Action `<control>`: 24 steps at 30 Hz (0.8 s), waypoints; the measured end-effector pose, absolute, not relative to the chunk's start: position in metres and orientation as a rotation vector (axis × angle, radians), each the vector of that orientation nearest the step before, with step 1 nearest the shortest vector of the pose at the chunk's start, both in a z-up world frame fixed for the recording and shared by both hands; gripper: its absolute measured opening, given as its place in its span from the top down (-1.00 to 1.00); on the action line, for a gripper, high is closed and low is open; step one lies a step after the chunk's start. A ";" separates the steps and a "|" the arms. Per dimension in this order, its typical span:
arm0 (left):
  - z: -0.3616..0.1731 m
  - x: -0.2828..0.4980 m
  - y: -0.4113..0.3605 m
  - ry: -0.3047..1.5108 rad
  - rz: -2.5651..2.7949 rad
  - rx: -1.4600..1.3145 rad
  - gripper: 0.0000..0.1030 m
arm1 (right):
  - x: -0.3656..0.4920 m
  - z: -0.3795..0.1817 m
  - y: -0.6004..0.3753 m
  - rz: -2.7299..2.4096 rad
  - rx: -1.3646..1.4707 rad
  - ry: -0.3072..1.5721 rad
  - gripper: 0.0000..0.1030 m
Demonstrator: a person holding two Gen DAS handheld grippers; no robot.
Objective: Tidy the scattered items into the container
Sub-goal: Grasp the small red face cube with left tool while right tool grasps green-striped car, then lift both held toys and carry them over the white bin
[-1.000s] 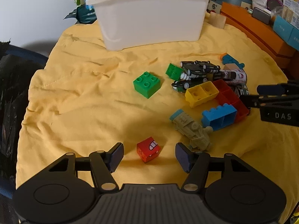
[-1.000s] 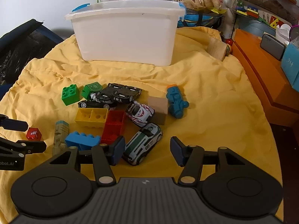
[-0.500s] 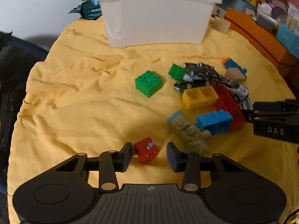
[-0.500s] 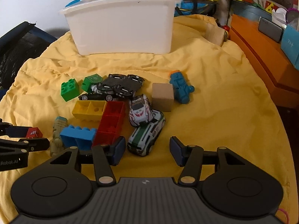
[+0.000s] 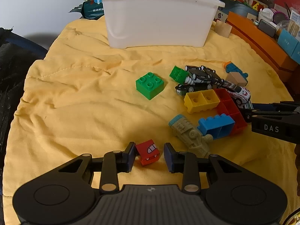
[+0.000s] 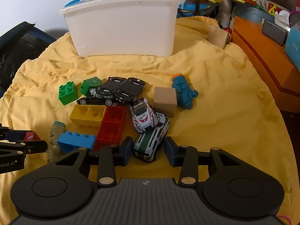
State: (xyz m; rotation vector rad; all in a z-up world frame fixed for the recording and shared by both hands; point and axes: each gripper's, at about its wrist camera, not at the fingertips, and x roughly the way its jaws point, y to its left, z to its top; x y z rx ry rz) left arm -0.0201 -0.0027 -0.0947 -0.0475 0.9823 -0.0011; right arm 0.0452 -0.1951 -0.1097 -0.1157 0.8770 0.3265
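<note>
Your left gripper (image 5: 149, 156) is sitting apart around the red cube (image 5: 148, 154), possibly touching one pad; your right gripper (image 6: 148, 151) is straddling, unclamped, the green-striped car (image 6: 151, 141).

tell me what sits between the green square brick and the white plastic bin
Nothing: in the left wrist view only bare, wrinkled yellow cloth lies between the green square brick and the white plastic bin.

yellow cloth (image 5: 78, 101): wrinkled, matt | white bin (image 5: 157, 18): smooth plastic
</note>
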 end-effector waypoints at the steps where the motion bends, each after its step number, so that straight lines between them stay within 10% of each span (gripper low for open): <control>1: -0.094 -0.020 -0.002 0.980 -0.001 -0.046 0.44 | 0.045 -0.109 -0.196 0.327 -0.111 0.875 0.27; 24: -0.025 0.005 0.017 0.826 -0.002 -0.058 0.44 | 0.035 -0.063 -0.223 0.338 -0.167 0.729 0.36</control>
